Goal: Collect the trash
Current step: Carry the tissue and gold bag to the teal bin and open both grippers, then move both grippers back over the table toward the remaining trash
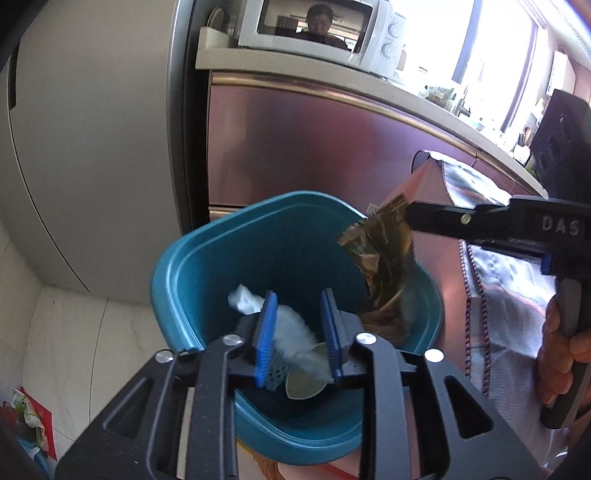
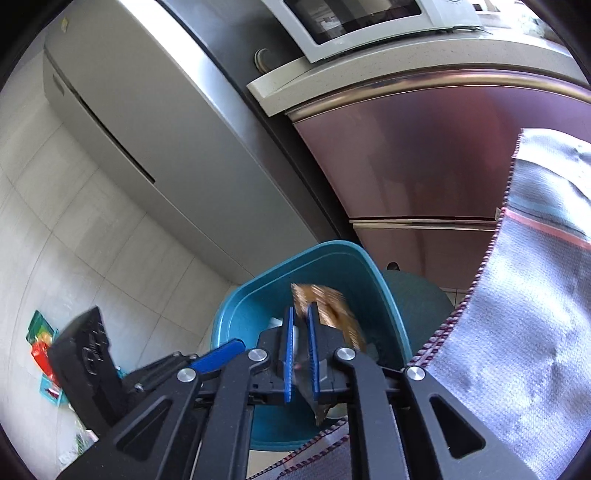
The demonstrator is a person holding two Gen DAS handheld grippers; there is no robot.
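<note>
Teal bin (image 1: 207, 258) already held white tissue (image 1: 291, 325); right gripper (image 2: 300, 314) pinched a brown wrapper (image 1: 384, 251) above it, left gripper (image 1: 299, 299) spread, floor litter (image 2: 40, 339) remaining

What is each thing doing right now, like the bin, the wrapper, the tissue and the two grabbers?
Teal bin: upright, lid-less, trash inside.
Brown wrapper: crumpled, pinched, hanging over the bin.
White tissue: crumpled, lying in the bin.
Right gripper: shut on the wrapper.
Left gripper: open, holding nothing, above the bin.
Microwave: door shut.
Towel: draped, hanging.
</note>
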